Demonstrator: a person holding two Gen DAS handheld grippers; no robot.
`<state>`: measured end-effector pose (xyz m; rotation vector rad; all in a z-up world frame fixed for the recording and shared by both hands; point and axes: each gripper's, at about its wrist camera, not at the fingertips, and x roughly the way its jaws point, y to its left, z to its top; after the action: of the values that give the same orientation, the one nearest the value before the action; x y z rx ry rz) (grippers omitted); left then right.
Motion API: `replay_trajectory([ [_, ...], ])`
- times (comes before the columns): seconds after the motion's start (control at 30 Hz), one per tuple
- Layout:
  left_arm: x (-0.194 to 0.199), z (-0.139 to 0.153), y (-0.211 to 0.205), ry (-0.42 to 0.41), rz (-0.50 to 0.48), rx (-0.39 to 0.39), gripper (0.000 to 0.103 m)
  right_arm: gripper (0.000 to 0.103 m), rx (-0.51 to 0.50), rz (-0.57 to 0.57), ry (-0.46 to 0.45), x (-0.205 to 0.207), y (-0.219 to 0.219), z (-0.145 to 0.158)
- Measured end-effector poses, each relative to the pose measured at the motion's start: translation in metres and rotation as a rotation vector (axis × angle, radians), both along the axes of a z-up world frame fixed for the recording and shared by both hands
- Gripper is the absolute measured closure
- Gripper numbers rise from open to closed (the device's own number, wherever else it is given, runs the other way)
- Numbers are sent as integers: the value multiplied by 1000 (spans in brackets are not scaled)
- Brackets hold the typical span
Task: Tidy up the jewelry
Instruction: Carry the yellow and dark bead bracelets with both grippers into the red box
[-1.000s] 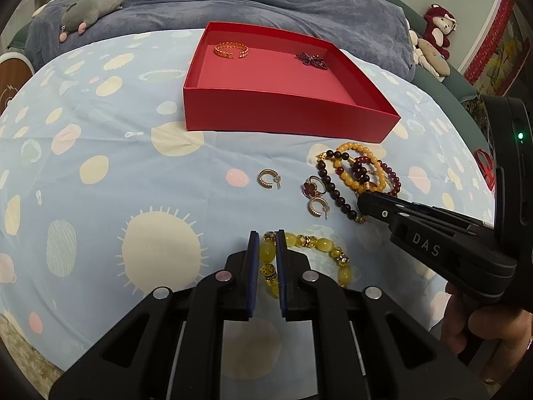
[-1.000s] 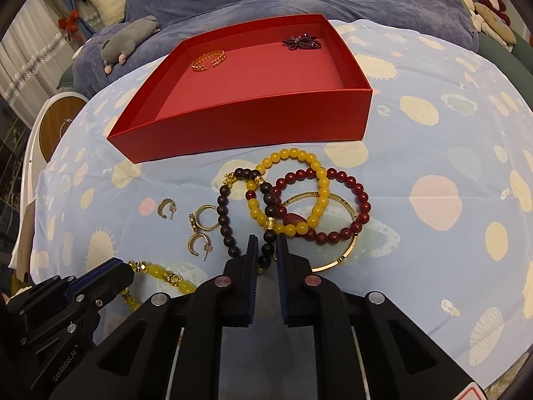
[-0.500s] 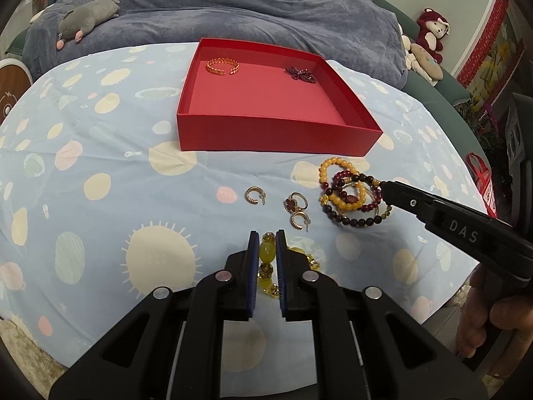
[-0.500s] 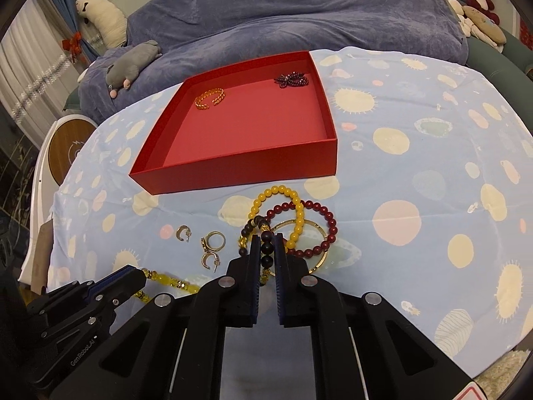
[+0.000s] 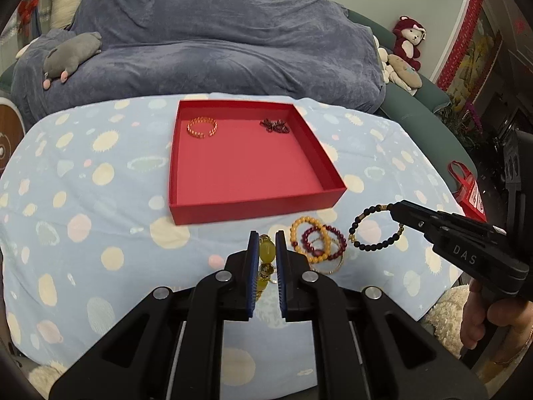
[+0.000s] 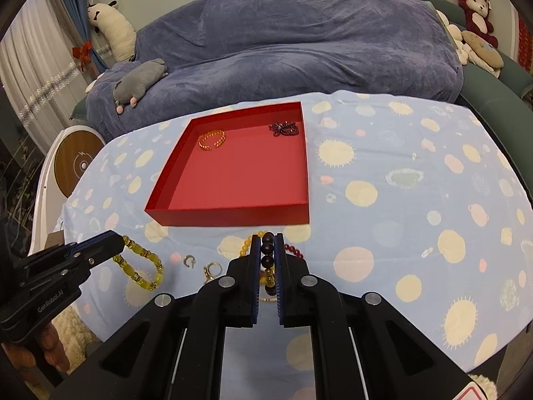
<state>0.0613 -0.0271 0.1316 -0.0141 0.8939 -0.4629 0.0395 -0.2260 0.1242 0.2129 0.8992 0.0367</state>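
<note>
A red tray [image 5: 253, 206] [image 6: 233, 215] sits on the blue spotted cloth, holding a gold bangle [image 5: 202, 127] [image 6: 212, 139] and a dark red bead piece [image 5: 275, 125] [image 6: 283, 128]. My left gripper [image 5: 267, 238] [image 6: 116, 245] is shut on a yellow bead bracelet [image 5: 267, 253] [image 6: 141, 265], lifted above the cloth. My right gripper [image 6: 268, 240] [image 5: 396, 211] is shut on a dark bead bracelet [image 5: 369, 230] [image 6: 267, 250], also lifted. A yellow and a red bead bracelet with a gold bangle [image 5: 316, 245] lie on the cloth in front of the tray.
Small gold earrings [image 6: 210, 268] lie on the cloth between the grippers. A blue covered sofa [image 5: 216, 50] with a grey plush toy [image 5: 71, 55] stands behind the table. Plush toys [image 5: 404, 56] sit at the right. A round white and wood object [image 6: 75, 163] stands at the left.
Both grippers have risen and pulled back from the cloth. The yellow bracelet went up with the left gripper, the dark bracelet with the right; the other bracelets stayed down.
</note>
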Motion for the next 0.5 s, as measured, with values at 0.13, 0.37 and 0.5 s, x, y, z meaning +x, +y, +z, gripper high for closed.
replay_trajectory([
  [0.13, 35, 28, -8, -56, -18, -33, 93, 95, -3, 33, -50, 33, 1, 19],
  [0.37, 115, 56, -34, -148, -30, -40, 93, 95, 25, 78, -88, 118, 9, 31],
  [0.5, 161, 42, -42, -108, -3, -60, 93, 95, 41, 83, -66, 166, 14, 16],
])
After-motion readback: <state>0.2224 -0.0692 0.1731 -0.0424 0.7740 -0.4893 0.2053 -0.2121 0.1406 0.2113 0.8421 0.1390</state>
